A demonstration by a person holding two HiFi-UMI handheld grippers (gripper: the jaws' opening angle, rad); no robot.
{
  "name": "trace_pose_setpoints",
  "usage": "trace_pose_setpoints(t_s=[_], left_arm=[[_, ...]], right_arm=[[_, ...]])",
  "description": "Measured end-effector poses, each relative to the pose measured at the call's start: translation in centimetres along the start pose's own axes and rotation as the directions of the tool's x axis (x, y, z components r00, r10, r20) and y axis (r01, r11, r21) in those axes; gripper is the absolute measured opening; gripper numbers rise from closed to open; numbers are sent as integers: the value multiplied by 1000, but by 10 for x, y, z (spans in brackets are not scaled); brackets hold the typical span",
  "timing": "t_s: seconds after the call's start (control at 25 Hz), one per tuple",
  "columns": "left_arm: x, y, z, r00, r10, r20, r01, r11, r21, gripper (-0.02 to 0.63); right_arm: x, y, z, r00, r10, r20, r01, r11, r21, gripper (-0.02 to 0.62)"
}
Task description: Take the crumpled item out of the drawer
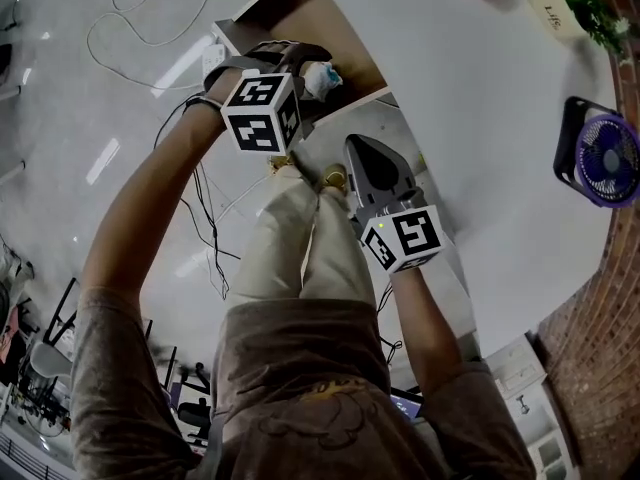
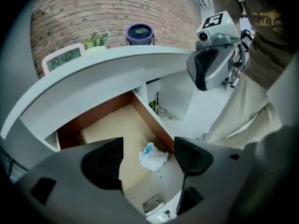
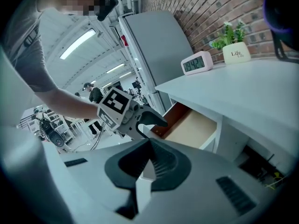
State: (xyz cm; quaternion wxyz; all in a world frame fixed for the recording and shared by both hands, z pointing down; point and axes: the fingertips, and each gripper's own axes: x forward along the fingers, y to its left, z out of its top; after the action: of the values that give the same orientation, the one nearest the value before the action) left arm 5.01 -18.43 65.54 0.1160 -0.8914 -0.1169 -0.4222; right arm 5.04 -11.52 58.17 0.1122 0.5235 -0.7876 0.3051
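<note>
White crumpled item (image 2: 154, 157) (blue patch rearward), in drawer (image 2: 112, 125)

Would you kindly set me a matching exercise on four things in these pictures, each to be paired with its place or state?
Things:
1. crumpled item
2. left gripper
3. right gripper
4. fan

Places or states:
A. jaws together, nothing between them
B. standing on the desk top by the brick wall
C. lying in the open drawer
D. jaws apart, pointing down into the drawer

Pairs: 1-C, 2-D, 3-A, 4-B
</note>
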Motion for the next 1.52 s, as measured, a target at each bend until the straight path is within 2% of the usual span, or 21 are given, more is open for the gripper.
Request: trace_pose_setpoints(t_s=[0.2,0.32,0.56,0.84,1.08,1.36,1.52], left_arm=[[29,-2,-15,992,-110,-67,117,986,121,333],[44,-3,-23,983,-155,-99,169,972,160,333],[74,-6,-39,958,-220,-183,262,932,252,333],[97,-15,-59,924,-278,-263,354,883,309,331],[112,-20,-70,903,-305,-301,401,850,342,331],[126,-23,-71,902,-311,-299,400,861,313,328],[130,-26,-70,904,-306,-300,400,854,333,303]], right_arm=[[0,-5,-3,1000,-24,-4,24,1000,18,-3],[-1,-7,-3,999,-37,-3,38,999,30,-3],[-3,-5,-9,998,-60,-9,60,996,63,-3],[-3,-9,-16,997,-79,-12,80,992,94,-3],[-1,-18,-17,994,-105,-16,106,989,106,-3],[0,-25,-12,993,-118,-9,118,987,110,-3],[2,-26,-12,994,-112,-12,112,988,110,-3]])
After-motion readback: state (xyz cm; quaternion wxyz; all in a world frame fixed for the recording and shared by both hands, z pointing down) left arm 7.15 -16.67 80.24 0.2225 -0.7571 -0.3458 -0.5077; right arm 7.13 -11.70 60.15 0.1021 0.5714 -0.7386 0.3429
